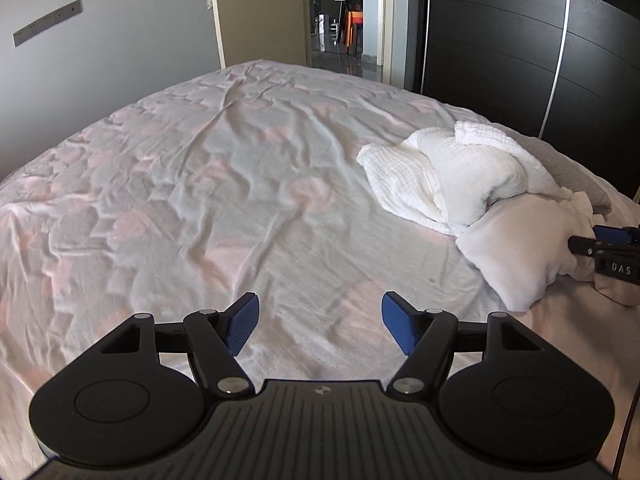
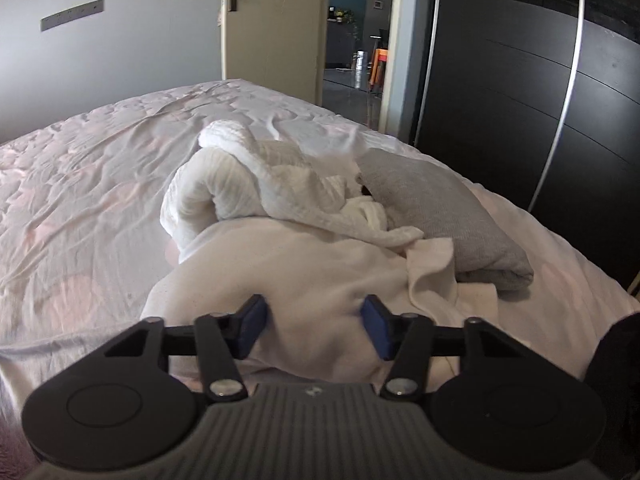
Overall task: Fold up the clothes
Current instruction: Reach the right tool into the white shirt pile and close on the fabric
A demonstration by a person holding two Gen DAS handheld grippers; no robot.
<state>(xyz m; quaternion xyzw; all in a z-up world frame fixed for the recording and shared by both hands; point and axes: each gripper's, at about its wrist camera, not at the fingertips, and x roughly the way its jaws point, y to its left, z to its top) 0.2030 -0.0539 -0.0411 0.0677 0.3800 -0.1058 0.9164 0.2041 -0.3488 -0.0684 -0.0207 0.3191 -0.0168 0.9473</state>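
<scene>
A pile of clothes lies on the right side of the bed (image 1: 200, 184). It holds a cream garment (image 2: 304, 272), a white waffle-weave cloth (image 2: 240, 188) and a folded grey garment (image 2: 436, 216). My right gripper (image 2: 316, 326) has a bunched fold of the cream garment between its blue pads, which press on it from both sides. In the left wrist view the right gripper (image 1: 588, 240) bites into the near end of the cream garment (image 1: 516, 252), with the white cloth (image 1: 452, 168) behind it. My left gripper (image 1: 320, 322) hangs open over bare sheet, left of the pile, nothing between its fingers.
The wrinkled pink-and-white sheet (image 2: 80, 184) stretches left of the pile. A dark wardrobe (image 1: 500, 40) stands close along the bed's right side. Beyond the bed's far end is an open door (image 2: 272, 20) leading to a hallway. A grey wall (image 1: 100, 60) bounds the left.
</scene>
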